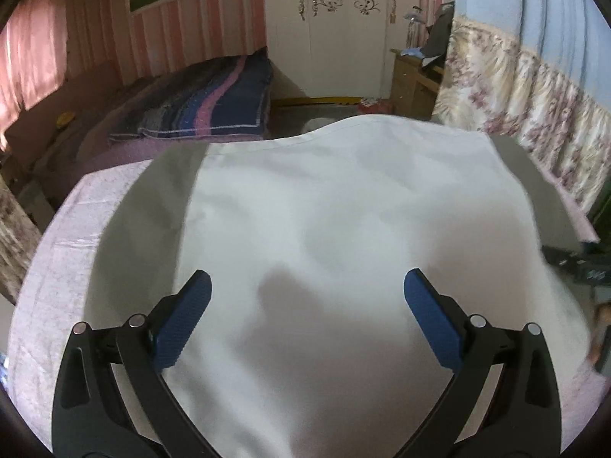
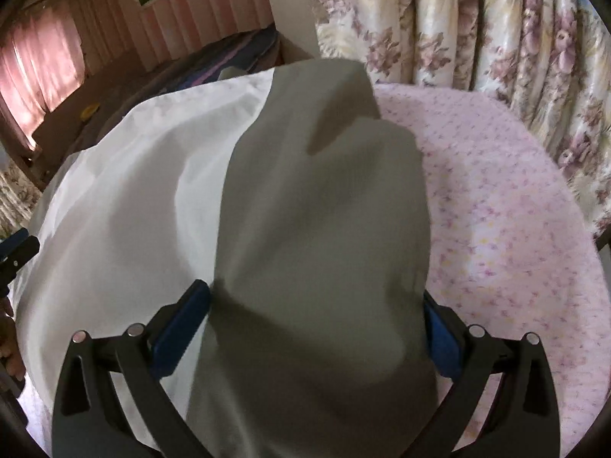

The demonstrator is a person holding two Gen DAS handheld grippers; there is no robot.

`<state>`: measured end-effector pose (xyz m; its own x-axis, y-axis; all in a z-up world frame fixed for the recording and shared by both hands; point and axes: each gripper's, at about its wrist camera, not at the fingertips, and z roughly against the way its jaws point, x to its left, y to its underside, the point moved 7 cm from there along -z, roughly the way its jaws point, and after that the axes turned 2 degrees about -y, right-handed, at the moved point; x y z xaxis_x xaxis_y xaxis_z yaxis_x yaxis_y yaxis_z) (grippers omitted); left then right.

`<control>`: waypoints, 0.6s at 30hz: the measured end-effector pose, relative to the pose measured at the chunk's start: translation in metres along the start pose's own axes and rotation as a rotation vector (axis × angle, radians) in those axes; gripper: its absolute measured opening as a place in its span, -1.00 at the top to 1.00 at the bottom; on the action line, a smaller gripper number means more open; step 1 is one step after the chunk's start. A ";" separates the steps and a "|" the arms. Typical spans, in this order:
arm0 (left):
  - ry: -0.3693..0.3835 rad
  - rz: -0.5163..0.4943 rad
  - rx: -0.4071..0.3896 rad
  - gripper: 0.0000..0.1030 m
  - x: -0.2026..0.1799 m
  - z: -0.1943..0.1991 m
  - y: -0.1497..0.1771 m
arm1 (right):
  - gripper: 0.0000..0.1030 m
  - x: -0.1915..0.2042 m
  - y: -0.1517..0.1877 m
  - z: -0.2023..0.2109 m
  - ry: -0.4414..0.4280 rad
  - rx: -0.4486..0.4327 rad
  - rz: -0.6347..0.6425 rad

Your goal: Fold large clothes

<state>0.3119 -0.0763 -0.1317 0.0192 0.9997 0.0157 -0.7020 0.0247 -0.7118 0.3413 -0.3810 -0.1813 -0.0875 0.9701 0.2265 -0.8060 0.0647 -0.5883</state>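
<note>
The left two-finger gripper with blue ribbed pads hangs spread wide, empty, over the large white-and-grey cloth garment lying on the pink flowered bedsheet. The right gripper also gapes, its grey sleeve panel between the pads, unpinched. Likely best: pinch the sleeve's edge, fold inward, smooth wrinkles. Beyond hangs a floral curtain.
</note>
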 end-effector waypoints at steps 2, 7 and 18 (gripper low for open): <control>0.048 -0.007 0.002 -0.94 -0.011 0.002 -0.003 | -0.71 0.003 0.001 0.002 -0.034 -0.003 -0.014; 0.061 -0.061 0.020 -0.94 -0.042 -0.005 -0.003 | -0.28 0.011 -0.001 0.008 -0.034 -0.011 0.003; -0.052 -0.043 0.080 -0.94 -0.048 -0.040 0.014 | 0.60 0.041 -0.022 0.061 -0.045 -0.103 0.078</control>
<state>0.3296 -0.1241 -0.1710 0.0149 0.9964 0.0835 -0.7561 0.0659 -0.6512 0.3201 -0.3565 -0.1113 -0.1754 0.9619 0.2097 -0.7313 0.0153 -0.6819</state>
